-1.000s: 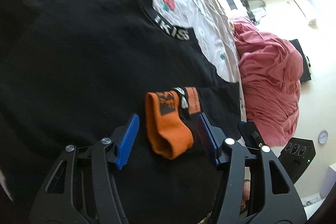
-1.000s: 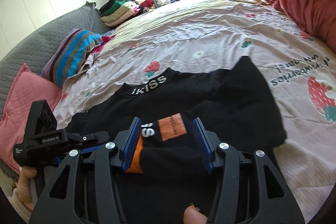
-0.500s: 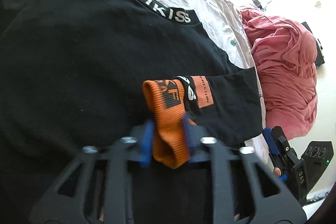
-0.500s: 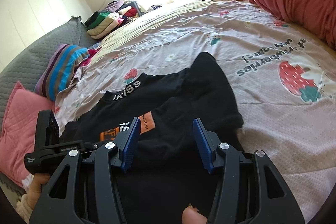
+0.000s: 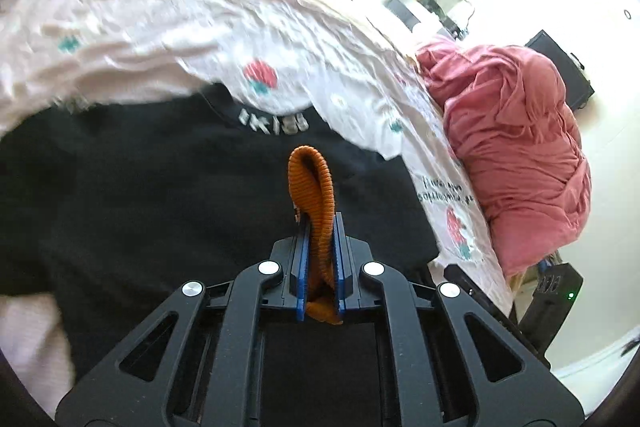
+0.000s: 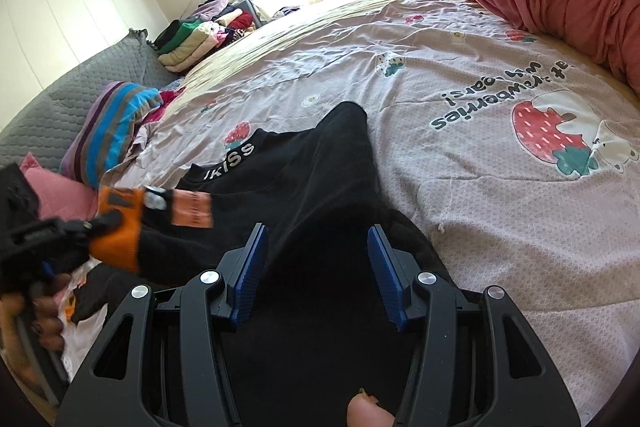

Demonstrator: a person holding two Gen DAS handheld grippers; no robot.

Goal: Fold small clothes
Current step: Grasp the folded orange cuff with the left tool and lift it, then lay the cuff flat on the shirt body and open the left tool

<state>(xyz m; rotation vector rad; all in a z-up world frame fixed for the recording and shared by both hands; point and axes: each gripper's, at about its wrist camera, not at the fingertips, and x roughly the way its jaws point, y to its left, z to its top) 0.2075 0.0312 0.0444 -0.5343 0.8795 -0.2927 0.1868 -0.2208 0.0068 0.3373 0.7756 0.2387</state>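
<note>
Both wrist views look down along claws, close over bed; black top [image 5: 168, 195] shared.

Your left hand-held gripper [image 5: 319, 227] points downward with its blue pads [image 5: 301, 259] clamped tight on an orange cuff [image 5: 316, 187]. Your left hand [image 6: 38, 311] wraps its handle at the left edge of the right wrist view. Your right hand-held gripper [image 6: 318, 247] also tilts down, its jaws standing apart with nothing pressed between them. Your right thumb tip [image 6: 366, 411] shows behind it.
</note>
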